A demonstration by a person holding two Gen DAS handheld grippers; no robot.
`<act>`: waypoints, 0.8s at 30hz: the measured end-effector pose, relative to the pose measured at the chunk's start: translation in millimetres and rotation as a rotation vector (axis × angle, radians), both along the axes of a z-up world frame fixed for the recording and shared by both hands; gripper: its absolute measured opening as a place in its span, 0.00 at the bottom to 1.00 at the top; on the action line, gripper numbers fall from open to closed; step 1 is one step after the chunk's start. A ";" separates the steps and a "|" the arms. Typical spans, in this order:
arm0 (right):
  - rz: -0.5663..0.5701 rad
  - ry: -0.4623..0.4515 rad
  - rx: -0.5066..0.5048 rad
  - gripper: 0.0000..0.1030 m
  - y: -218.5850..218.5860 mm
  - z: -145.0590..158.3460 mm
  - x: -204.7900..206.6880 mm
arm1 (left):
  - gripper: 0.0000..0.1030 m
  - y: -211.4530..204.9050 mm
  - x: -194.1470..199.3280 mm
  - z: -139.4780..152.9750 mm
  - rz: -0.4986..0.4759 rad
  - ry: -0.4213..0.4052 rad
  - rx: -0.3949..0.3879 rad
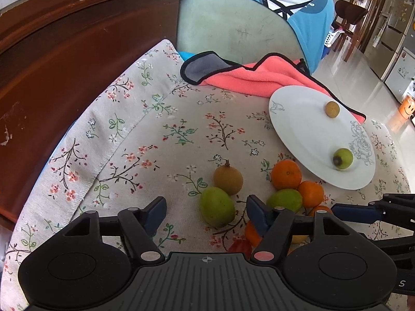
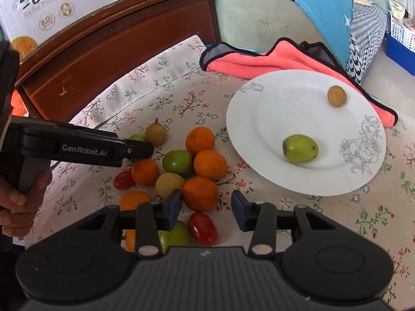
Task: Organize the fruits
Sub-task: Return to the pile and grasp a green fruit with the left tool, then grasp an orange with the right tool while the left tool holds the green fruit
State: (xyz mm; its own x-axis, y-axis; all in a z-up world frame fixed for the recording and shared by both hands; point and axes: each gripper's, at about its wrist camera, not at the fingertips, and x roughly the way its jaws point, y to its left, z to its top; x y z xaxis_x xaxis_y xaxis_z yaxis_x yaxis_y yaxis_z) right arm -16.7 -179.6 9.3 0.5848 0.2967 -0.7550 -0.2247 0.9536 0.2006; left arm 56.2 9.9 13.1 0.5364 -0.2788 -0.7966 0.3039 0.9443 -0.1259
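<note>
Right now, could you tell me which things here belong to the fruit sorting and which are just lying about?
Job:
white plate, holding a green fruit and a small brown fruit
loose fruit pile on the tablecloth
left gripper and right gripper, both open

Lying about:
pink cloth
milk carton

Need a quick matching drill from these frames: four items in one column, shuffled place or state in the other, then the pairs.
1. white plate
2. pink towel
3. left claw
4. red cherry tomato

A. open, around a green fruit
B. partly under the plate's far rim
C. on the cloth by the right claw
D. holds two fruits

Pairs: 1-D, 2-B, 3-A, 4-C
</note>
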 end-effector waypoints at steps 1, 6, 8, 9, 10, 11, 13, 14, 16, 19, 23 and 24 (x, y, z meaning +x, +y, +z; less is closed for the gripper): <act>0.001 0.000 -0.003 0.43 0.7 -0.3 0.5 | 0.64 0.0 0.0 -0.4 -0.001 -0.002 0.000; 0.002 -0.002 -0.014 0.40 2.8 -2.7 2.2 | 0.57 -3.5 -1.6 -3.8 -0.022 -0.021 0.029; 0.005 -0.005 -0.018 0.39 3.6 -2.7 2.4 | 0.56 -6.3 -3.5 -4.5 -0.038 -0.036 0.051; 0.007 -0.007 -0.019 0.38 3.9 -2.8 2.3 | 0.54 -7.1 -3.9 -4.8 -0.044 -0.040 0.058; 0.009 -0.009 -0.021 0.37 4.4 -2.9 2.3 | 0.53 -7.5 -4.4 -5.0 -0.046 -0.046 0.064; 0.010 -0.011 -0.024 0.36 4.9 -3.0 2.2 | 0.50 -7.5 -4.5 -5.1 -0.046 -0.051 0.069; 0.010 -0.014 -0.028 0.34 5.6 -3.2 2.0 | 0.46 -6.9 -4.3 -5.1 -0.045 -0.061 0.072; 0.009 -0.015 -0.028 0.33 5.8 -3.2 2.1 | 0.42 -6.8 -4.0 -5.1 -0.044 -0.066 0.073; 0.009 -0.015 -0.024 0.31 5.6 -3.1 2.5 | 0.36 -6.8 -3.5 -4.9 -0.048 -0.072 0.071; 0.008 -0.016 -0.022 0.31 4.9 -2.7 2.4 | 0.25 -7.0 -3.9 -3.7 -0.054 -0.070 0.063; 0.005 -0.013 -0.019 0.31 5.0 -2.1 2.8 | 0.24 -6.7 -3.8 -0.7 -0.047 -0.072 0.057; 0.005 -0.014 -0.018 0.31 4.8 -1.4 2.7 | 0.24 -6.9 -4.2 0.7 -0.048 -0.074 0.055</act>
State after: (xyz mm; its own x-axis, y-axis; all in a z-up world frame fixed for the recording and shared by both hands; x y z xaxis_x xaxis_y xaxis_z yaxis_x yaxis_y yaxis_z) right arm -14.1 -174.8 7.9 0.5935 0.2861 -0.7523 -0.2321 0.9558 0.1804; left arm 51.9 3.0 13.8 0.5815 -0.2627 -0.7699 0.3555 0.9333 -0.0499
